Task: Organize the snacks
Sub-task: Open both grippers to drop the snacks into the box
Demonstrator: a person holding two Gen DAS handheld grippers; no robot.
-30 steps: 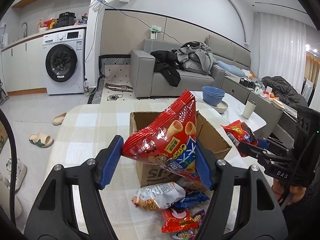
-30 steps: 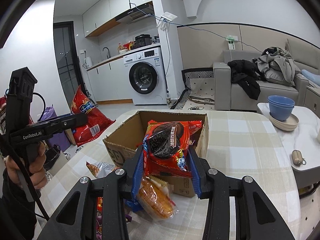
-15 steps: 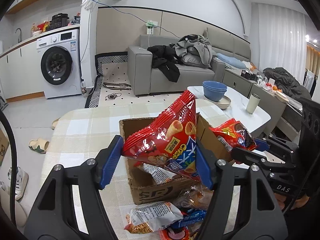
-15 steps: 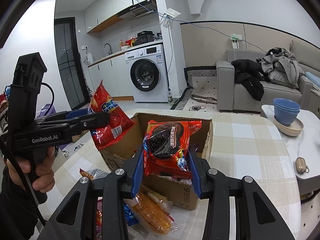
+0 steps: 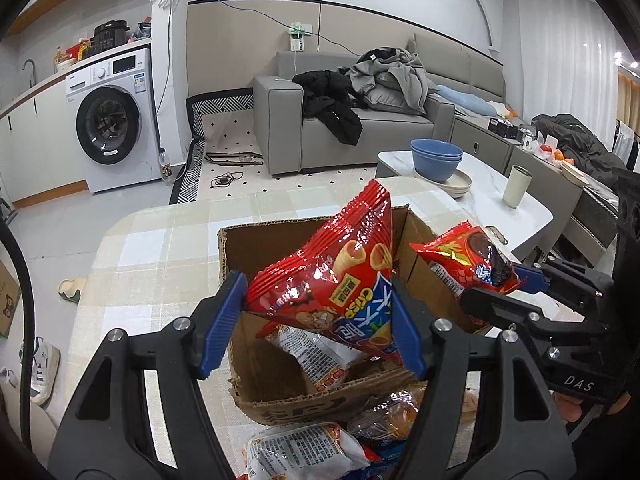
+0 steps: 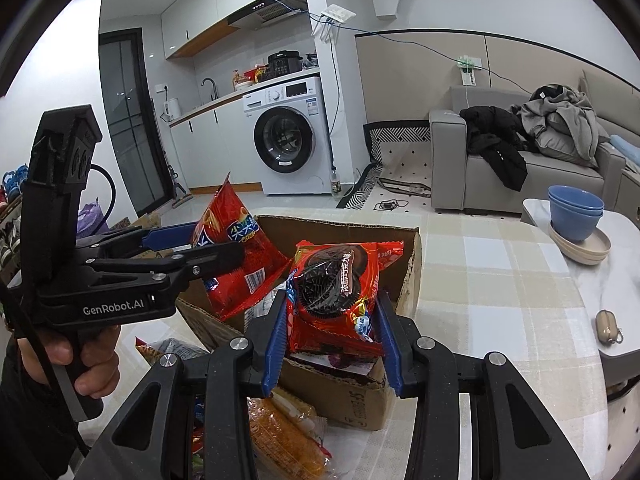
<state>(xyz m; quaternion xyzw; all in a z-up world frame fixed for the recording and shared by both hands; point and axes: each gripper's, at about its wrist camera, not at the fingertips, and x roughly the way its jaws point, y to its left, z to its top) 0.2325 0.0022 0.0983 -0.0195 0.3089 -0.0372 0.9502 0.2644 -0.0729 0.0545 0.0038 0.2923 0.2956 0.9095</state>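
Observation:
My left gripper (image 5: pixel 316 320) is shut on a red bag of corn-cone crisps (image 5: pixel 336 276) and holds it over the open cardboard box (image 5: pixel 280 400); the bag also shows in the right wrist view (image 6: pixel 240 256). My right gripper (image 6: pixel 332 344) is shut on a red pack of chocolate sandwich cookies (image 6: pixel 332 284), held above the box's near side (image 6: pixel 352 392); the pack shows at the right in the left wrist view (image 5: pixel 472 260). A white and red snack pack (image 5: pixel 316 356) lies inside the box.
Several loose snack packs lie on the checked tablecloth in front of the box (image 5: pixel 304 452) (image 6: pixel 284 436). Stacked blue bowls (image 6: pixel 576 216) and a small pouch (image 6: pixel 608 326) sit on the white side table. A cup (image 5: pixel 516 186) stands there too.
Both grippers have moved forward and closer together, bringing the crisps bag and the cookie pack over the open box. The box now fills more of both views.

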